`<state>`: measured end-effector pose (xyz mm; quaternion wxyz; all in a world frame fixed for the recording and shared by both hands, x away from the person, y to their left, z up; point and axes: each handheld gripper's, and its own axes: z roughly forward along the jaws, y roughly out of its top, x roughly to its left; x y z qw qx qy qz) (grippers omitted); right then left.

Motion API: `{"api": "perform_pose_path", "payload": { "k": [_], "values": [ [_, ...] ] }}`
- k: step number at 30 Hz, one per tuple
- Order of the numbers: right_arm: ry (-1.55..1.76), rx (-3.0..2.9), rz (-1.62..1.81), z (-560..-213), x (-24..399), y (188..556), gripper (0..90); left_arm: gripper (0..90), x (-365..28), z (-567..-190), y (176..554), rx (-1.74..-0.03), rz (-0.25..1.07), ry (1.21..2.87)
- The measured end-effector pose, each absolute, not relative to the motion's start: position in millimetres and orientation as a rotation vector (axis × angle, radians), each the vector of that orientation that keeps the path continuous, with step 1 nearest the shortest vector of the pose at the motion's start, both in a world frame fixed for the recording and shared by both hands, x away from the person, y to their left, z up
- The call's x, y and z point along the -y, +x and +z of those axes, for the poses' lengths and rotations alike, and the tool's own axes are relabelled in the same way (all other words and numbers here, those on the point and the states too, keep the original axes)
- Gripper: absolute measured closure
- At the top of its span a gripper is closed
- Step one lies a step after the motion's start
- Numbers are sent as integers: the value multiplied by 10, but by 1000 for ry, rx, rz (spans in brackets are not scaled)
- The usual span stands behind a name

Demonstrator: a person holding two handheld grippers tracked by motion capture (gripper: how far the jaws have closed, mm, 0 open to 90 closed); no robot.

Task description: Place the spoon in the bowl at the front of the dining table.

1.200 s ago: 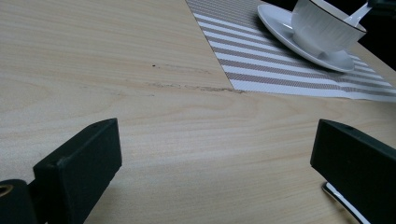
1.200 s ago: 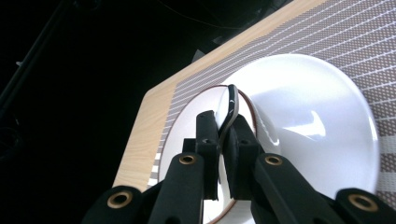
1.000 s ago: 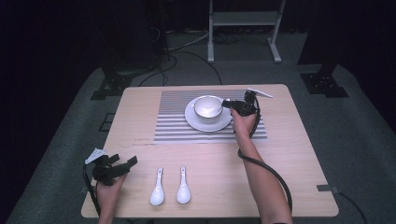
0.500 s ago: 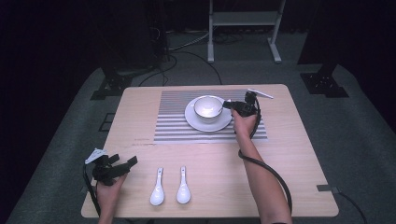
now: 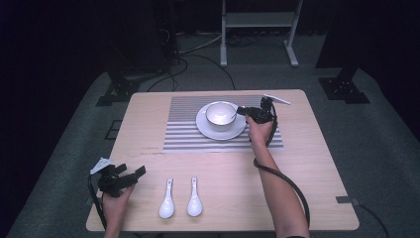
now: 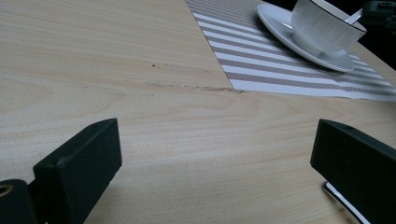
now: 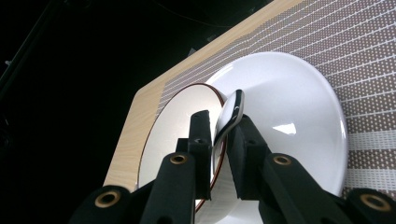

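Room: dark, with grey carpeted floor around the table and a pale metal rack beyond the far edge.
Table: light wooden rectangular table, bare grain across its near half.
Mat: brown-and-white striped woven placemat lying under the bowl and reaching out to either side of it.
Saucer: round white ceramic saucer directly under the bowl, touching it.
Bowl: white ribbed ceramic bowl with a thin dark rim, upright on the far half of the table; every place here is told from it.
Right tongs: black right tongs at the bowl's right rim, tips over its edge. Their jaws have just been opening and stand slightly parted, released, with the spoon handle between them.
Left tongs: black left tongs well apart from the bowl, near the table's front left corner, jaws spread wide and grasping nothing.
Spoon in bowl: white ceramic spoon inside the bowl, its handle rising over the right rim.
Loose spoons: two white ceramic soup spoons side by side, well in front of the bowl near the front edge, just right of the left tongs.
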<state>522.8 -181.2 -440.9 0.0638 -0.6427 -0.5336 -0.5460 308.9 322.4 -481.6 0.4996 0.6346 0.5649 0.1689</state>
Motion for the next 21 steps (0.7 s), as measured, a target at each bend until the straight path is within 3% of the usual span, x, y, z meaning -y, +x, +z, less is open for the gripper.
{"api": "perform_pose_path", "payload": {
  "k": [5,21],
  "values": [
    [-1948,1606,-1638,-4430,1832,5218,730,5,-3221,-4816,3089,-1366,408,1536],
    [-1899,1606,-1640,-4521,1895,5142,670,5,-3219,-4816,3089,-1367,411,1537]
  ]
}}
